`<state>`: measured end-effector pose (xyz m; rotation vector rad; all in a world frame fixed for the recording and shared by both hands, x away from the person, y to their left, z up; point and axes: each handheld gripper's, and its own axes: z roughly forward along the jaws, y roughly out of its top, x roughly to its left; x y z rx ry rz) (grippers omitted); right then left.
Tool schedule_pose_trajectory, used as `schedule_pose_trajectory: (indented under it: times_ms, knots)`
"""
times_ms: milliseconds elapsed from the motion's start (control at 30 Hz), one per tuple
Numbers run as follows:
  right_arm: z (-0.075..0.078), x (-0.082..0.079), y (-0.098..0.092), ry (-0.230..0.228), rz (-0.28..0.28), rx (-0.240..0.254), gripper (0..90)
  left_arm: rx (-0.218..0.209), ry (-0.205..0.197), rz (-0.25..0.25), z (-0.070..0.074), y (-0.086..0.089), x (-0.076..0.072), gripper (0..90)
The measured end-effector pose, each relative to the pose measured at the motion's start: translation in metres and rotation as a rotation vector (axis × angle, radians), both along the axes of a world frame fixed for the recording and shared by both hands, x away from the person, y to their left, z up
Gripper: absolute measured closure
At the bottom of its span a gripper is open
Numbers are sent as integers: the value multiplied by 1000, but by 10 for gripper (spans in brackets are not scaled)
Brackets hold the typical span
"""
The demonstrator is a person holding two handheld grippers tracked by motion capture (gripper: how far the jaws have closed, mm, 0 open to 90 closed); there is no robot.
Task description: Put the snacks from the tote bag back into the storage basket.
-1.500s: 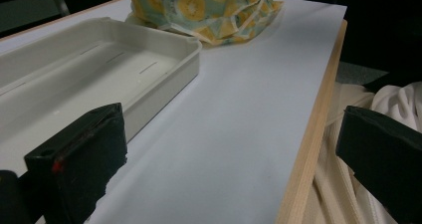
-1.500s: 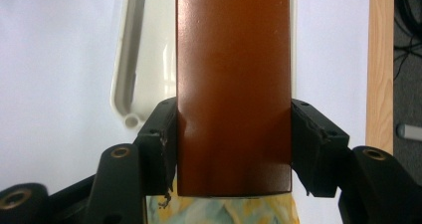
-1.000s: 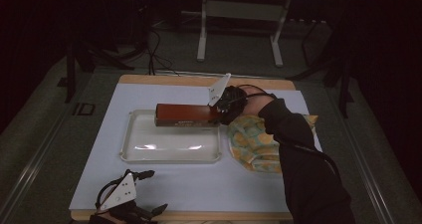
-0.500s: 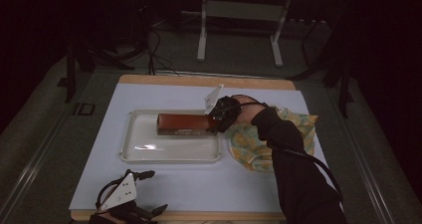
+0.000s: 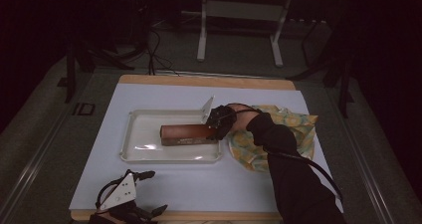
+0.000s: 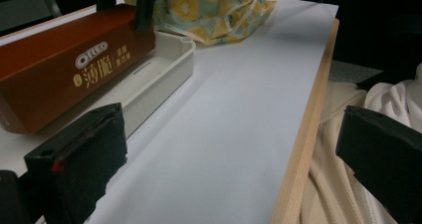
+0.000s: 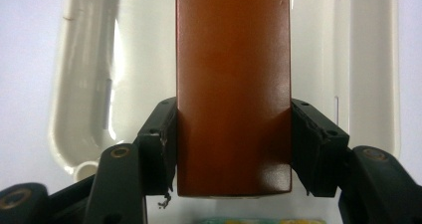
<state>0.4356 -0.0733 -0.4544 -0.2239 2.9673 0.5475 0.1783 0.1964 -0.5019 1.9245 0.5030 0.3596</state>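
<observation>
right gripper view: right tongs (image 7: 234, 149) clamp the brown box (image 7: 233, 84) over the tray (image 7: 84, 84); left tongs (image 6: 239, 169) gape.

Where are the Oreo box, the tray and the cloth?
Oreo box (image 5: 186, 134): high view, middle of its brown top.
Tray (image 5: 140, 134): high view, bare white floor left of the box.
Cloth (image 5: 293, 128): high view, yellow patterned fabric right of the sleeve.

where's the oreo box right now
In the high view the brown Oreo box sits over the white tray at mid-table, its right end clamped by the right gripper, just left of the yellow patterned cloth.
</observation>
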Motion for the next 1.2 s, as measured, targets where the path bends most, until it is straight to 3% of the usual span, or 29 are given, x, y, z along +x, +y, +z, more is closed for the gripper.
schedule_pose_trajectory:
  times_ms: [367,700,1133,1200]
  knots:
    - [-12,1,6,-7,-16,-36,427,-4,-2,-10,0,0,-1,0]
    - [-12,3,6,13,-38,-37,426,-4,-2,-13,0,-1,-1,0]
    - [-11,2,8,6,-42,-52,395,-7,-3,-13,1,-1,-1,0]
    - [-8,3,8,10,-43,-37,378,-5,-2,-15,0,-1,-1,0]
